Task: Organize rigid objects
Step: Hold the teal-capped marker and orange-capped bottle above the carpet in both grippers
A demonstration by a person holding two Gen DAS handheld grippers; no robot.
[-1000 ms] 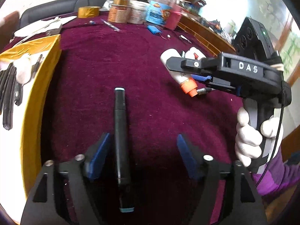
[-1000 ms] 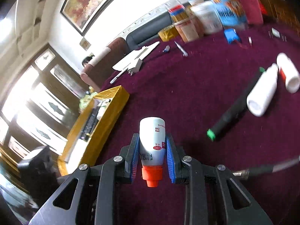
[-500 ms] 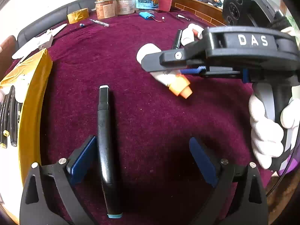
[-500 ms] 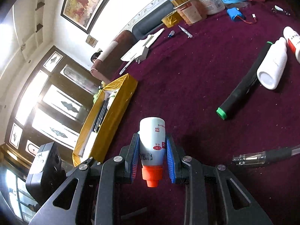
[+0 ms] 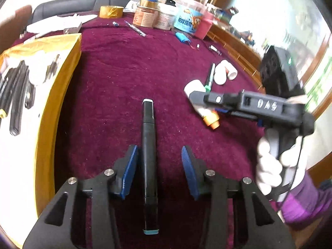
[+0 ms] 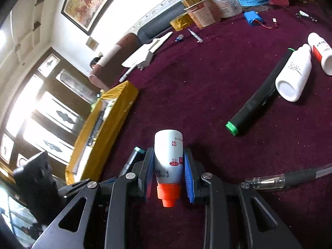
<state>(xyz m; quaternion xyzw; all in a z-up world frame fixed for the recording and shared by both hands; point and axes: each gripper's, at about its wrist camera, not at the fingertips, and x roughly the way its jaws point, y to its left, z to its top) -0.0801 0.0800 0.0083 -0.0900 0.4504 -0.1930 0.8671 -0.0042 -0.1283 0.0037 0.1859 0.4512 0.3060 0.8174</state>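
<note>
A black marker with teal ends lies on the maroon cloth between the pads of my left gripper, which is open; the left pad is close beside it. My right gripper is shut on a white bottle with an orange cap, held above the cloth; it shows in the left wrist view to the right. A gold-edged tray with black pens and white items lies at the left.
A green-capped black marker, two white bottles and a clear pen lie at the right. Jars, tape roll and a blue battery pack stand along the far edge. A wooden table rim runs at the right.
My left gripper's jaws have narrowed around the black marker, which now sits nearer the middle. The right gripper with the bottle has moved back to the right and farther off.
</note>
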